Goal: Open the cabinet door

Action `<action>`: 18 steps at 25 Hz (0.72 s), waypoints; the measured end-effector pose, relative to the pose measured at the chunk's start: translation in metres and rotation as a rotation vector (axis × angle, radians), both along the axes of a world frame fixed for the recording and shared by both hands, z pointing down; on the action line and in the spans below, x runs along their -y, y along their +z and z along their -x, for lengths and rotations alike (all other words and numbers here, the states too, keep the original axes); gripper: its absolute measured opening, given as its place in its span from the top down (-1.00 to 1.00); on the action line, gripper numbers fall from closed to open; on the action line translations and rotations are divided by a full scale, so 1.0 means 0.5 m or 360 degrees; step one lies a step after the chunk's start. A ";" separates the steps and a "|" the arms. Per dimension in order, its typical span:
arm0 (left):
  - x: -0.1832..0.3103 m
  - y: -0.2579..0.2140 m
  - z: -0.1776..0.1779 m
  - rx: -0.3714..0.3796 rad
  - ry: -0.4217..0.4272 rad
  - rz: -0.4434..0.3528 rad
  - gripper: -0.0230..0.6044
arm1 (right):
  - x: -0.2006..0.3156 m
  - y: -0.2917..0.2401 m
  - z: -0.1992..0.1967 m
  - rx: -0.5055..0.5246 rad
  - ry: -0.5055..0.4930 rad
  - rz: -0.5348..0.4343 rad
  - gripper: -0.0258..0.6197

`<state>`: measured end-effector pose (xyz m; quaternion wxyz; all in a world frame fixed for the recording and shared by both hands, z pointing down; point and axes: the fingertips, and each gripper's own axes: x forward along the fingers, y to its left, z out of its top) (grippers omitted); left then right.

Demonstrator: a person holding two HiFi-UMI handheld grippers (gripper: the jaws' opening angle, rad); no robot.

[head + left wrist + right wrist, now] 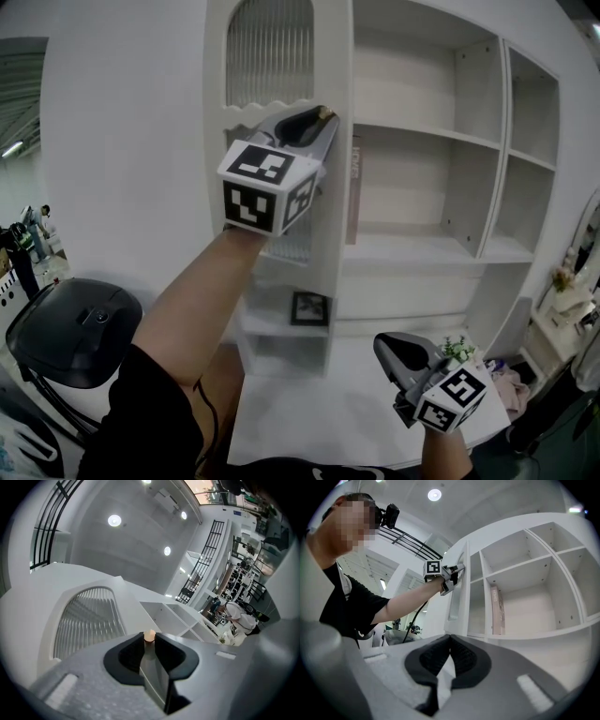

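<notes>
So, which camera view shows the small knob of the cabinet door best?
The left gripper view: the knob is close, pinched between the left hand-held gripper's tips. The head view shows it small; in the right gripper view it is too small to tell.

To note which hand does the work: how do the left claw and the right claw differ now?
The left claw is raised at the cabinet door; the right claw is held low, away from it. The left claw is closed on the door's small knob; the right claw is closed on nothing. Both are grey and carry a marker cube.
</notes>
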<state>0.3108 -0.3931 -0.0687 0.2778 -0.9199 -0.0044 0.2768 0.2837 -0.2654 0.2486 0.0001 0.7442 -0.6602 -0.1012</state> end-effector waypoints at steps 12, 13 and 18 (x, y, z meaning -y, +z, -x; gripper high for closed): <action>-0.006 0.001 0.093 0.0008 0.0119 0.0005 0.70 | 0.001 -0.013 0.105 -0.0026 0.0090 -0.0017 0.91; -0.006 0.001 0.101 0.0009 0.0130 0.0006 0.70 | 0.002 -0.015 0.114 -0.0031 0.0097 -0.0015 0.92; -0.002 -0.001 0.147 0.0016 0.0194 0.0018 0.69 | 0.011 -0.022 0.161 -0.0057 0.0117 0.0009 0.92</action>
